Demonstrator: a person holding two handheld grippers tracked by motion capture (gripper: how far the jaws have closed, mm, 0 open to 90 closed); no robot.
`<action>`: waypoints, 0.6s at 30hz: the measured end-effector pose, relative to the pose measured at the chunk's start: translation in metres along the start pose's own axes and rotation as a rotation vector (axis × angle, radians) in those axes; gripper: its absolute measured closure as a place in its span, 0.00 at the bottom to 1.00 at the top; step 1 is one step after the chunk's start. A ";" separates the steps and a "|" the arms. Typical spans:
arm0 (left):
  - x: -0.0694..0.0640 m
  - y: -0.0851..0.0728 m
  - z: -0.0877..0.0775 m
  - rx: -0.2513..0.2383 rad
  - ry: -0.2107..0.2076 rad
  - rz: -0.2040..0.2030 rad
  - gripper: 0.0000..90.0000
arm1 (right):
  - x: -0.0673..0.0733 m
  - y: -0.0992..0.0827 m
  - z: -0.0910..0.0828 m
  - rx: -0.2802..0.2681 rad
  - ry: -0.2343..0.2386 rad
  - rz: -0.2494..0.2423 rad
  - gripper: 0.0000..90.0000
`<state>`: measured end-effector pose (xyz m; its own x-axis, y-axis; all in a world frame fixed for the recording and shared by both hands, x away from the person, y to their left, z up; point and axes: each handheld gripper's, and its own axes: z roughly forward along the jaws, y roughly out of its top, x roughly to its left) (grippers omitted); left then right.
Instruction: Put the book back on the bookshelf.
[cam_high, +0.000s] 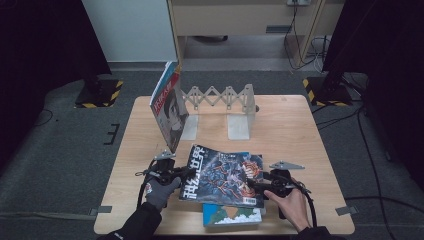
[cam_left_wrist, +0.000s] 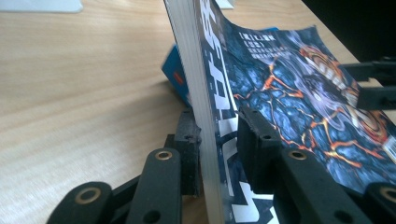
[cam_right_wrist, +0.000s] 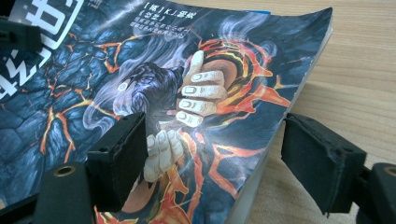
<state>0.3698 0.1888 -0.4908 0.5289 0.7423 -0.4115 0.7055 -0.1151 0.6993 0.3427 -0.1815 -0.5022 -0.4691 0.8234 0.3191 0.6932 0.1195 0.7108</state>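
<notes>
Dark lava-cover book (cam_high: 225, 175) at the table's (cam_high: 300, 130) near edge, spine side raised — my left hand-held gripper (cam_left_wrist: 217, 140) pinches that edge. My right hand-held gripper (cam_right_wrist: 210, 154) straddles the opposite edge, one pad clear — spread.

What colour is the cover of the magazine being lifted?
The magazine cover is dark blue with orange cracks, clearest in the right gripper view.

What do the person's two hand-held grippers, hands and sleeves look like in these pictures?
Both grippers are black. The left gripper and right gripper each carry a grey three-cornered plate on top and trail a black cable. Their black jaws end in blocky foam-like pads and show brass-coloured rivets. The left hand wears a grey glove; the right hand is bare. Sleeves are dark.
</notes>
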 end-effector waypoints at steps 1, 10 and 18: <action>0.000 0.000 0.000 0.000 0.006 -0.001 0.73 | 0.000 0.000 0.000 -0.003 -0.002 -0.002 0.26; 0.002 -0.011 -0.007 -0.014 0.053 -0.013 0.49 | -0.002 0.000 -0.003 -0.026 -0.007 -0.035 0.28; -0.003 -0.031 -0.029 -0.016 0.082 -0.028 0.35 | -0.002 0.001 -0.009 -0.062 -0.016 -0.056 0.27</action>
<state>0.3333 0.2091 -0.4942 0.4684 0.7968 -0.3817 0.7113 -0.0838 0.6979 0.3393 -0.1885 -0.4969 -0.4972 0.8251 0.2684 0.6306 0.1311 0.7649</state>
